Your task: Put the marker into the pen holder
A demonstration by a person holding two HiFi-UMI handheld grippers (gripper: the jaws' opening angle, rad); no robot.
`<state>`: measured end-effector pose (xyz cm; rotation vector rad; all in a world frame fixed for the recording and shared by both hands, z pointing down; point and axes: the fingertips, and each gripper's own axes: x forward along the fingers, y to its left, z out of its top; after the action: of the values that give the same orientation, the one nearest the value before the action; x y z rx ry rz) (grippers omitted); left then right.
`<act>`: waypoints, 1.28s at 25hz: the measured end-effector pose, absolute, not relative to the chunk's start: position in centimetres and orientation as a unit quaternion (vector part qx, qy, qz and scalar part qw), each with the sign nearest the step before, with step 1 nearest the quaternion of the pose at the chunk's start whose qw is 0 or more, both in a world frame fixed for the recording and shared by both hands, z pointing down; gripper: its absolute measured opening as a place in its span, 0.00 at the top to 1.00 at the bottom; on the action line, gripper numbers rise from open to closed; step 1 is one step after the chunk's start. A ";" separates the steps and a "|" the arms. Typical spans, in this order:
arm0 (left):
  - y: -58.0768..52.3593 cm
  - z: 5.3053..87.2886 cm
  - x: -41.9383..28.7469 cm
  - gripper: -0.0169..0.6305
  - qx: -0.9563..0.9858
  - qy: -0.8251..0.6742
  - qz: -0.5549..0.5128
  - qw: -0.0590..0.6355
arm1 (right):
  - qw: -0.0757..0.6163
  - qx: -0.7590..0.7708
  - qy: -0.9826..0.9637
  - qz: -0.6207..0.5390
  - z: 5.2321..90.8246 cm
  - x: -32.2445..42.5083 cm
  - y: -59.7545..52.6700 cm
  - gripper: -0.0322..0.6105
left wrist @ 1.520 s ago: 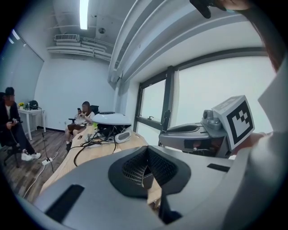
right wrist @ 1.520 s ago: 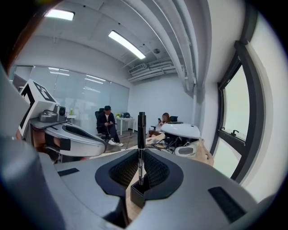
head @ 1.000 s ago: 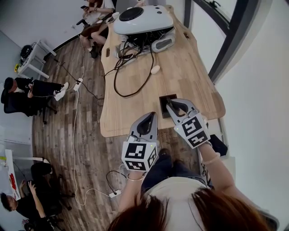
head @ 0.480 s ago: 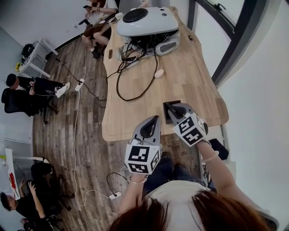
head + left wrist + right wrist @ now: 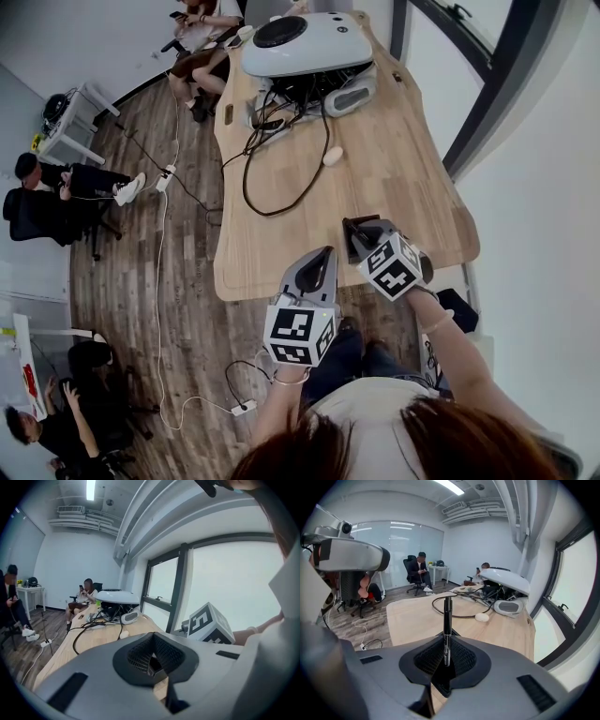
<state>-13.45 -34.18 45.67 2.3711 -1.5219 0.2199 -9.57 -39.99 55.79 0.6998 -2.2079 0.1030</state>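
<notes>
Now | right gripper point(image 5: 446, 654) clamps marker point(image 5: 447, 616) (upright) | left gripper point(image 5: 152, 657) closed, empty

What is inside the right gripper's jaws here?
A slim black marker stands clamped in the right gripper, pointing out over the light wooden table. Its lower end is buried between the jaws, so that end cannot be seen.

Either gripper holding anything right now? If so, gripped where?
Right gripper is shut on the black marker, pinched near one end, the rest sticking out past the jaws. Left gripper is shut, nothing in it.
</notes>
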 end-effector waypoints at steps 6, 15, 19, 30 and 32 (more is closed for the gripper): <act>-34.7 46.0 -13.5 0.95 0.828 -0.532 0.076 0.163 | 0.425 0.270 -0.863 0.045 56.6 -9.5 -40.4 0.85; -35.1 46.4 -13.5 0.95 0.827 -0.531 0.075 0.168 | 0.458 0.259 -0.849 0.054 58.2 -9.3 -40.7 0.85; -35.2 46.6 -13.5 0.95 0.827 -0.530 0.075 0.169 | 0.474 0.253 -0.842 0.055 59.1 -9.2 -40.6 0.85; -35.1 46.4 -13.5 0.95 0.831 -0.525 0.075 0.170 | 0.497 0.234 -0.834 0.056 59.3 -9.4 -40.3 0.84; -35.1 46.4 -13.6 0.95 0.831 -0.525 0.076 0.170 | 0.495 0.234 -0.835 0.058 59.3 -9.5 -40.3 0.84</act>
<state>-13.57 -35.06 46.42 2.3595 -1.4905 0.2171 -9.46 -40.33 59.27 0.5664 -2.0244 0.1403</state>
